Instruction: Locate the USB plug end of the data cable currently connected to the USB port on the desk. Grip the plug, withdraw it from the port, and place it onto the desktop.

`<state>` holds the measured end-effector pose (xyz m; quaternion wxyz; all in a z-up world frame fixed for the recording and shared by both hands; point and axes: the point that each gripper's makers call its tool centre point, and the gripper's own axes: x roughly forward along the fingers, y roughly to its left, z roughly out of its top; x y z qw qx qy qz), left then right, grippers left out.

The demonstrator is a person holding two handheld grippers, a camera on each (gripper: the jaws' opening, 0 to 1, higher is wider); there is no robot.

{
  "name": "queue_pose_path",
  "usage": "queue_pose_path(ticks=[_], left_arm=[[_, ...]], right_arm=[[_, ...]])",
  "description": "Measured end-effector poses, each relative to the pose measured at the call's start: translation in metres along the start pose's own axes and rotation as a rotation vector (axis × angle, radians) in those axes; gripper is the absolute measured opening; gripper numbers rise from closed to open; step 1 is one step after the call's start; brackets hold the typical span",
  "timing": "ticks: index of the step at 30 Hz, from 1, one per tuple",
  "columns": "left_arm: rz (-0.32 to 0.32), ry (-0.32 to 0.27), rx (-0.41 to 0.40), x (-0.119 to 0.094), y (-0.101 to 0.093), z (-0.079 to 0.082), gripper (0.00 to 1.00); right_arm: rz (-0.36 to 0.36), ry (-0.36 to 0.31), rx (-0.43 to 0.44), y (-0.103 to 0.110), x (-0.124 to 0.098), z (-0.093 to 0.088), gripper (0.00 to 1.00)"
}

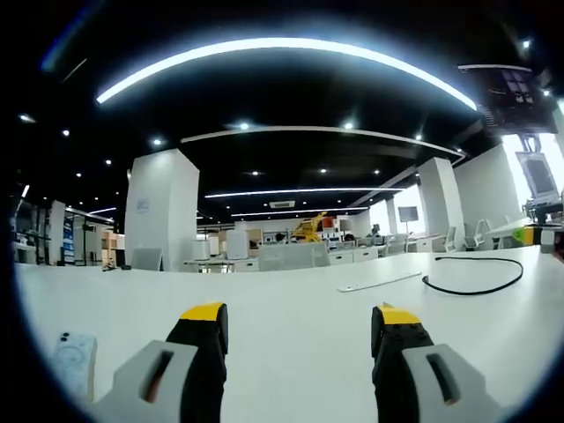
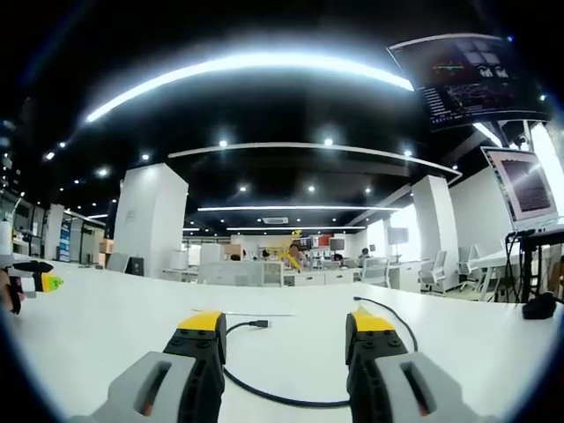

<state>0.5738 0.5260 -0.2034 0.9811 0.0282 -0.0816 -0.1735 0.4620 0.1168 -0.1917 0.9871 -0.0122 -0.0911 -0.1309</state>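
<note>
On the desk, cable: black data cable (image 2: pixel 291 398) loops on the white desk (image 2: pixel 97 339), passing between the right gripper's jaws and curving out toward 1 o'clock.
Plug: the cable's plug end (image 2: pixel 258 324) lies flat on the desktop at 12 o'clock from the right gripper (image 2: pixel 284 328), apart from both jaws; whether it sits in a port cannot be told.
Right gripper: jaws spread wide, holding nothing, low over the desk.
Left gripper (image 1: pixel 301 319): jaws wide apart and empty, low over bare desktop.
Cable from the left gripper view: black loop (image 1: pixel 476 280) at 2 o'clock, well apart from the jaws.
White strip (image 1: pixel 379 283): lies at 1 o'clock, just beside the loop.
Phone (image 1: pixel 72 361): white, lying flat at 9 o'clock of the left jaws.
Surroundings: white pillars (image 1: pixel 161 210) and screens (image 2: pixel 524 183) stand beyond the desk.
</note>
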Motion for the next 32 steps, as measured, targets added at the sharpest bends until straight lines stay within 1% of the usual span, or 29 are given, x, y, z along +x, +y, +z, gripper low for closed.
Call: queue_pose_path(ticks=[14, 32], left_arm=[[-0.006, 0.008, 0.02, -0.0017, -0.0009, -0.0039, 0.66], [-0.01, 0.018, 0.013, -0.0007, 0.0001, -0.008, 0.66]], right_arm=[[-0.002, 0.002, -0.008, 0.0023, -0.002, -0.0033, 0.55], [-0.002, 0.001, -0.003, 0.0029, -0.0019, -0.0051, 0.55]])
